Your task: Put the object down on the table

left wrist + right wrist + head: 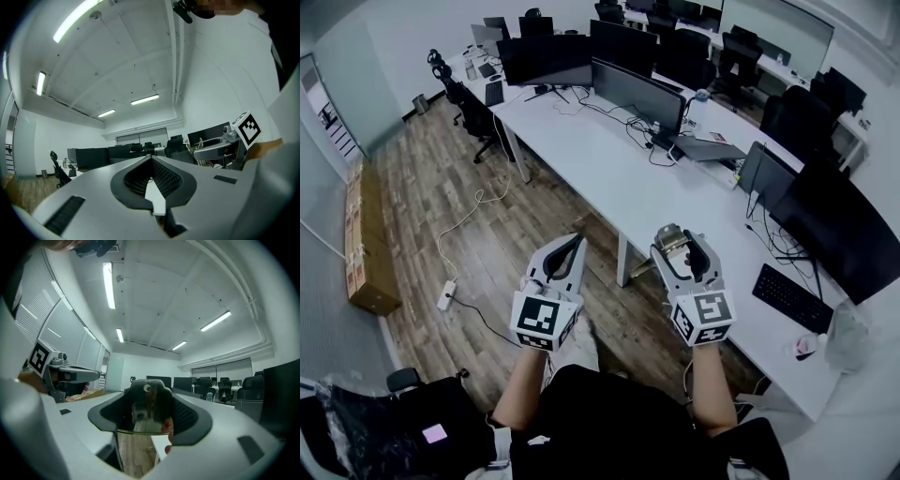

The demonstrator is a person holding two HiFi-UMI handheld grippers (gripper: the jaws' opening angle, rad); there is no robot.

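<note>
Your right gripper (681, 251), right of centre in the head view, is clamped on a shiny object (146, 412), held in the air by the near edge of the long white table (600, 169). Your left gripper (566, 253), centre-left, is closed and empty, with the wooden floor (459, 187) below it.

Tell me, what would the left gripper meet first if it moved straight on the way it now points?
The left gripper, jaws together and empty, points about level over the long white desk. The way looks free until the row of wide black monitors, probably; depth is hard to judge.
</note>
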